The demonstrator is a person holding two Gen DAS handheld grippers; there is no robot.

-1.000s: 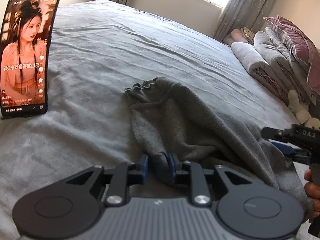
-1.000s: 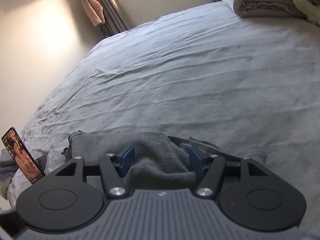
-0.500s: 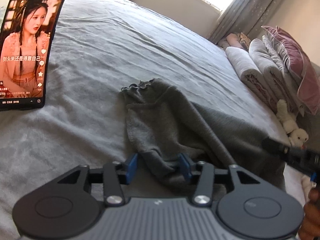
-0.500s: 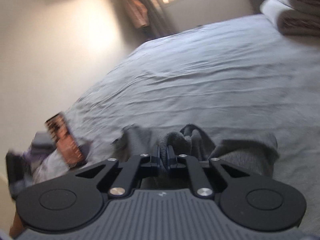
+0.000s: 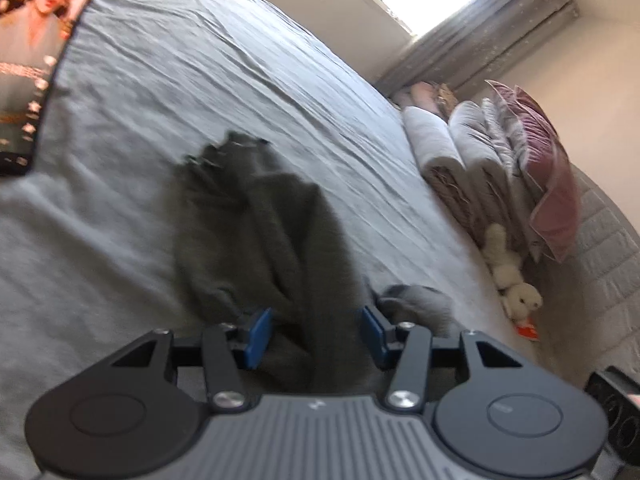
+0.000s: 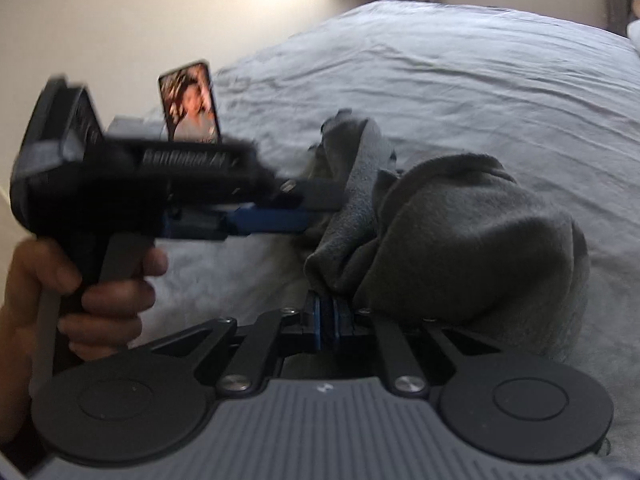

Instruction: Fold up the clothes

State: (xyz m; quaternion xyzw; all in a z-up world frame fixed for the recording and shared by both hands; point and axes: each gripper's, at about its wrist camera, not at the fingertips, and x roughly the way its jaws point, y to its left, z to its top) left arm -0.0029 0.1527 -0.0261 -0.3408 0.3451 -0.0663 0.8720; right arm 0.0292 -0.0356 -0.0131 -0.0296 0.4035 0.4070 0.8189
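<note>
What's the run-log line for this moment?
step: fold | left hand-held gripper: open over grey garment | right hand-held gripper: shut on garment fold | surface: bed

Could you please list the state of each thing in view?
Left gripper: jaws open around the garment.
Right gripper: jaws shut on the garment.
Grey garment: bunched on the bed, not yet folded.
Phone: propped up, screen lit.

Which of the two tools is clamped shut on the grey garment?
The right tool: its blue pads are pressed together on a fold of the grey garment. The left tool stands open, pads apart, cloth lying loose between them.
</note>
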